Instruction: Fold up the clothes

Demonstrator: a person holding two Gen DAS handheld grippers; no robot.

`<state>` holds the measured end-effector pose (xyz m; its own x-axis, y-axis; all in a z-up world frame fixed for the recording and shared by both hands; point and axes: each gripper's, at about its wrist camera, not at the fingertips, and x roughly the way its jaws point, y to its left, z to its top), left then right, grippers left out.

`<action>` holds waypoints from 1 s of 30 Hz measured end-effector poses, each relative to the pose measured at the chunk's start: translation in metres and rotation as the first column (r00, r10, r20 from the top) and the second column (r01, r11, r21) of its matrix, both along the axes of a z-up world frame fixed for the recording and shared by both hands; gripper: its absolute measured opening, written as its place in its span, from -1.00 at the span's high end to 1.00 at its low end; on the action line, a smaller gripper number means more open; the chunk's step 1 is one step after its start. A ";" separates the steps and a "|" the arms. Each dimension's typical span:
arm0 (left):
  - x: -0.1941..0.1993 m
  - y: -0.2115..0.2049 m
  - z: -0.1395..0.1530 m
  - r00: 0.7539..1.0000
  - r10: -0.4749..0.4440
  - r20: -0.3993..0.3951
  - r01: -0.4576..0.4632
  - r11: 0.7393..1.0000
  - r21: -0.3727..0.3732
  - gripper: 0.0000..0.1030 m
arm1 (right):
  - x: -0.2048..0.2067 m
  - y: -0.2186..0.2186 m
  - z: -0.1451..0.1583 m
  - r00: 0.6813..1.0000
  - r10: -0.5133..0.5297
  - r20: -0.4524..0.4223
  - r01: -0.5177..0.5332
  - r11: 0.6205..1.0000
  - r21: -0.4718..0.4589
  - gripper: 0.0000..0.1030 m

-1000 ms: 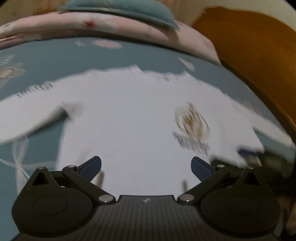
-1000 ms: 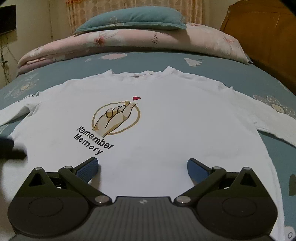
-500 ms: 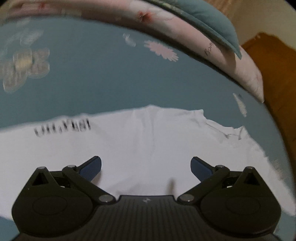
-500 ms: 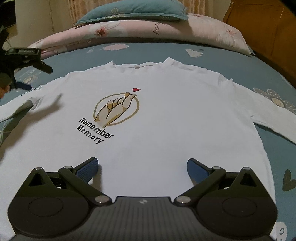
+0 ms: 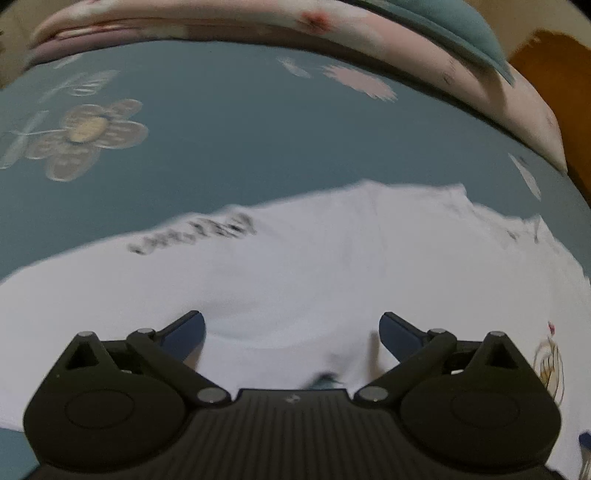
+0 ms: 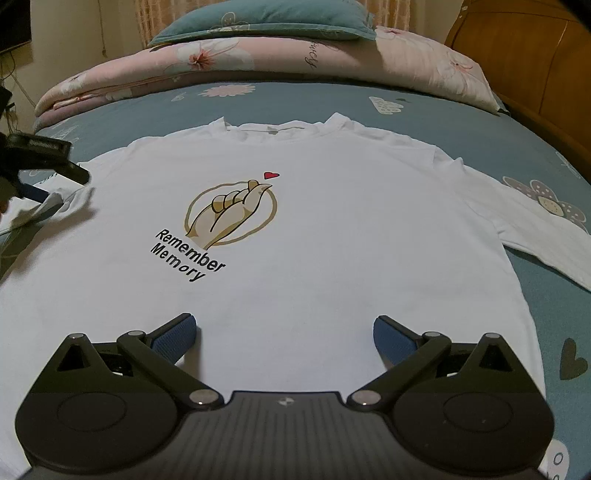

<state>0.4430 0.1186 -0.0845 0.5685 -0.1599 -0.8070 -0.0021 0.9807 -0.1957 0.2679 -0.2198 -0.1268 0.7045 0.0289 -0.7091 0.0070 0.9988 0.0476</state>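
A white long-sleeved shirt (image 6: 314, 236) lies face up and spread flat on a blue bedsheet (image 6: 461, 122) printed with flowers, its collar toward the folded pink quilt (image 6: 258, 59) and teal pillow (image 6: 258, 18) at the head of the bed. On the shirt's chest is a gold-ringed drawing of a hand making a finger heart under a small red heart, with the words "Remember Memory" in black beneath. One sleeve stretches out from the shirt toward the wooden bed frame (image 6: 535, 62); the opposite sleeve, bearing dark lettering too blurred to read, lies under the left gripper (image 5: 291, 328). That gripper's jaws are spread wide above the sleeve near the shoulder, holding nothing. The right gripper (image 6: 284, 332) hangs over the lower part of the shirt near the hem, its blue-padded jaws likewise wide apart and empty. The fabric looks smooth, with slight rumpling at the collar and at the sleeve beside the left gripper.
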 end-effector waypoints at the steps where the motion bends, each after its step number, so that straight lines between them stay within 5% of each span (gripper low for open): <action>1: -0.001 0.008 0.005 1.000 0.019 0.005 -0.019 1.000 -0.003 -0.95 | 0.000 0.000 0.000 1.000 -0.001 0.000 0.001 1.000 0.000 -1.00; 7: -0.016 0.068 0.029 0.986 0.165 0.035 -0.165 0.986 -0.013 -0.95 | 0.000 0.001 0.000 1.000 -0.002 0.000 0.002 1.000 -0.003 -1.00; 11: -0.027 0.101 0.012 0.968 0.249 -0.019 -0.250 0.968 -0.021 -0.94 | 0.000 0.003 -0.001 1.000 -0.006 0.005 0.006 1.000 -0.013 -1.00; 15: -0.021 0.099 -0.010 0.963 0.269 -0.001 -0.267 0.955 0.132 -0.93 | 0.000 0.004 -0.002 1.000 -0.005 0.012 0.006 1.000 -0.018 -1.00; 26: 0.011 0.124 -0.012 0.917 0.398 0.021 -0.396 0.903 0.167 -0.94 | 0.000 0.005 -0.003 1.000 -0.004 0.028 0.005 1.000 -0.029 -1.00; 30: 0.001 0.092 0.004 0.958 0.286 0.036 -0.288 0.954 0.081 -0.93 | 0.000 0.005 -0.004 1.000 -0.004 0.029 0.005 1.000 -0.030 -1.00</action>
